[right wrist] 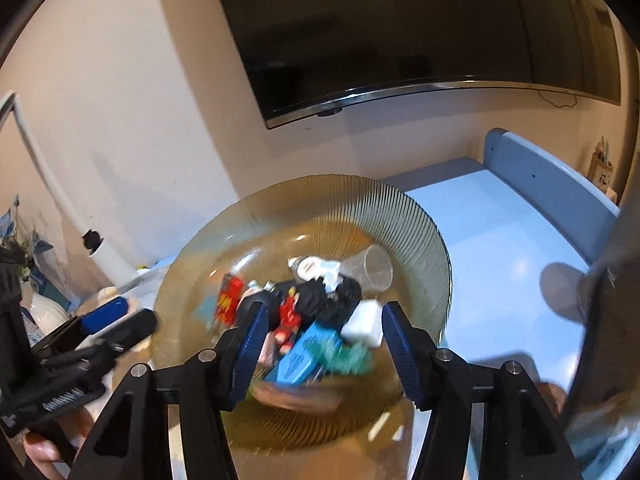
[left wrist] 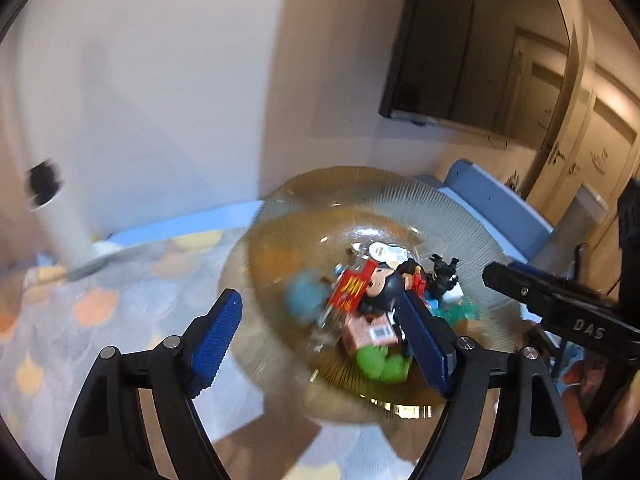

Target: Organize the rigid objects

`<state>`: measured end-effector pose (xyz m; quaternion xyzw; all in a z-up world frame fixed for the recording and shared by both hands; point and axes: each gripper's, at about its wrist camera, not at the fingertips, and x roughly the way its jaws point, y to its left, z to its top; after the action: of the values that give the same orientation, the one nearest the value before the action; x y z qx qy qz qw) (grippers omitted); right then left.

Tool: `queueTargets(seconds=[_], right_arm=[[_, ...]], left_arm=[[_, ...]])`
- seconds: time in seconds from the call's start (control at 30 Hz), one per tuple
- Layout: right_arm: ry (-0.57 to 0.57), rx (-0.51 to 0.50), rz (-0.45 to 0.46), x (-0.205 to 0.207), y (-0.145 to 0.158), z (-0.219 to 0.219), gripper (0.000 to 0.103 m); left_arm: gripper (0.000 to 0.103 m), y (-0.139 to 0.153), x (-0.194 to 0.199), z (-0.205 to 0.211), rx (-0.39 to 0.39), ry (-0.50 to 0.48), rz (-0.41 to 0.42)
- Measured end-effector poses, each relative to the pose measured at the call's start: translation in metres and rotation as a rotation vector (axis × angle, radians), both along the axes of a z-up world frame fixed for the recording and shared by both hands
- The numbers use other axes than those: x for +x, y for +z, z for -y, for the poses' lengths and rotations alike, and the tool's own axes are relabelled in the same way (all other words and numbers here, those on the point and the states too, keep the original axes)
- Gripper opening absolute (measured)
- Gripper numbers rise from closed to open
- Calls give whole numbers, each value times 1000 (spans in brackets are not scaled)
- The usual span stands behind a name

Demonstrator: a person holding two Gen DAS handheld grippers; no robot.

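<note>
Blue-padded fingers of right gripper (right wrist: 322, 344) sit lower centre of its view, jaws wide, holding nothing, w/ amber ribbed glass bowl (right wrist: 432, 224) just past them. Left gripper (left wrist: 324, 340) likewise wide & empty, right finger over the bowl's toys. Bowl mid-frame holds small rigid bits: red box (right wrist: 229, 300), blue box (right wrist: 304, 356), white adapter (right wrist: 364, 322), clear cup (right wrist: 376, 266). Prob. picking step; next move needs one piece singled out from a tight pile, views blurred. Patterned cloth (left wrist: 80, 300) lower left, TV (right wrist: 400, 20) upper frame, blue bed (right wrist: 500, 232) right.
</note>
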<state>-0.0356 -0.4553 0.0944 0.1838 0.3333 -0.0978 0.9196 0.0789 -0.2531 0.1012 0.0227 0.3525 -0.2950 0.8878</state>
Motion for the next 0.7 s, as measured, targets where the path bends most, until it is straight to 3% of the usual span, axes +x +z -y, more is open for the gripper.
queueTargets(seconds=[0.07, 0.23, 0.37, 0.5, 0.57, 0.63, 0.7], right_arm=[[32, 20, 14, -13, 0, -16, 58], [132, 1, -16, -27, -3, -73, 58], [225, 13, -28, -38, -13, -126, 58], [293, -14, -69, -36, -22, -169, 58], [313, -19, -55, -38, -23, -184, 58], [318, -45, -49, -39, -26, -198, 58], [318, -71, -44, -41, -33, -211, 58]], left_arm=[[80, 3, -19, -27, -42, 32, 15], [80, 9, -52, -82, -14, 112, 27], [80, 26, -81, -140, -50, 187, 47], [80, 52, -104, -185, 23, 233, 127], [87, 69, -116, -210, 53, 274, 186], [102, 78, -124, -235, 82, 325, 219], [102, 72, -128, -255, 113, 393, 226]])
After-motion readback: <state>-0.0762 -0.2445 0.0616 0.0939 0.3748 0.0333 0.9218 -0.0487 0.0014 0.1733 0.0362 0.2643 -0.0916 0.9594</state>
